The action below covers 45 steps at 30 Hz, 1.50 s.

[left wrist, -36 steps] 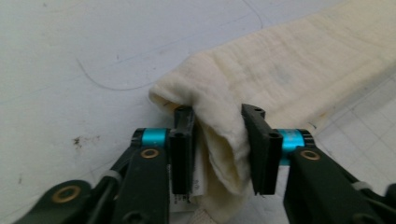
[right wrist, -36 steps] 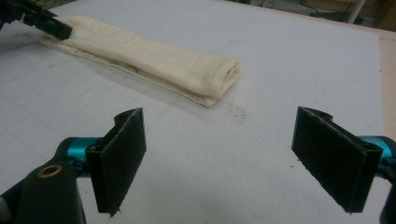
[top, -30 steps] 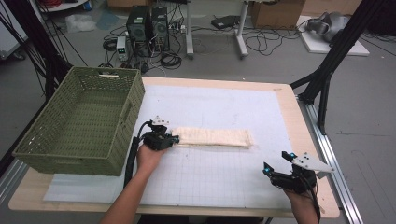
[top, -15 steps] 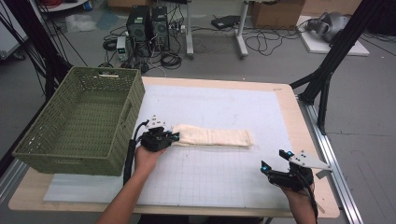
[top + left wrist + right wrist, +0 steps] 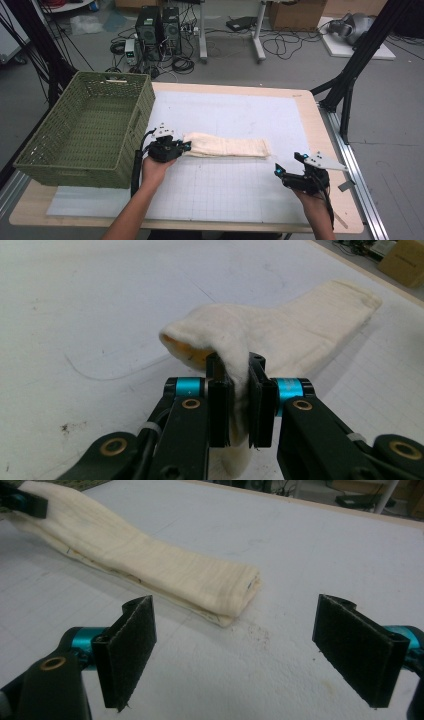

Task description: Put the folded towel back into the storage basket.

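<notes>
White gridded matting (image 5: 225,185) covers the table. Low at the frame's right, the right gripper (image 5: 288,172) hovers with its fuzzy black pads (image 5: 127,647) wide apart, aimed at the folded cream cloth (image 5: 227,147). At centre left, the left gripper (image 5: 184,146) pinches the cloth's raised, ribbed end (image 5: 235,347) between closed jaws. Beyond, at upper left, stands a green woven basket (image 5: 127,132).
</notes>
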Each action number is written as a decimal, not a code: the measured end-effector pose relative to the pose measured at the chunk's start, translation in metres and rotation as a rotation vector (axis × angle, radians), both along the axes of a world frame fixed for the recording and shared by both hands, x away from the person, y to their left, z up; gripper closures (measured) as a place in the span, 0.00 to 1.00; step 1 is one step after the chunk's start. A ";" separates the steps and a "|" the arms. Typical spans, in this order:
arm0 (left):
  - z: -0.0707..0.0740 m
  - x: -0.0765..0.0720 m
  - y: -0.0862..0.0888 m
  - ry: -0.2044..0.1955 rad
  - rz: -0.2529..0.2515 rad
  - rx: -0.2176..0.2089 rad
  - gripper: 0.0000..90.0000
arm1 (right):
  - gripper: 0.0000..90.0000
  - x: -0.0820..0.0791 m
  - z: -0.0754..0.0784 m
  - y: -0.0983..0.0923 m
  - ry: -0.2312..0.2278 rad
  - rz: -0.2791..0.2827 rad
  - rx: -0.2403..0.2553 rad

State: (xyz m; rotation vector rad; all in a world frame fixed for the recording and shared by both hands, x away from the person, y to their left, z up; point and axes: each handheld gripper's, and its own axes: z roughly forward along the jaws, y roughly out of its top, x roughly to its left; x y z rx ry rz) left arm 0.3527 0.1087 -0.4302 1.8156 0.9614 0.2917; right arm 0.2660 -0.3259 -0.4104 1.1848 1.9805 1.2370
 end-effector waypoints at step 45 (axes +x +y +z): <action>0.015 -0.025 0.007 -0.101 0.020 0.129 0.91 | 0.92 0.074 -0.015 0.041 0.162 0.094 -0.066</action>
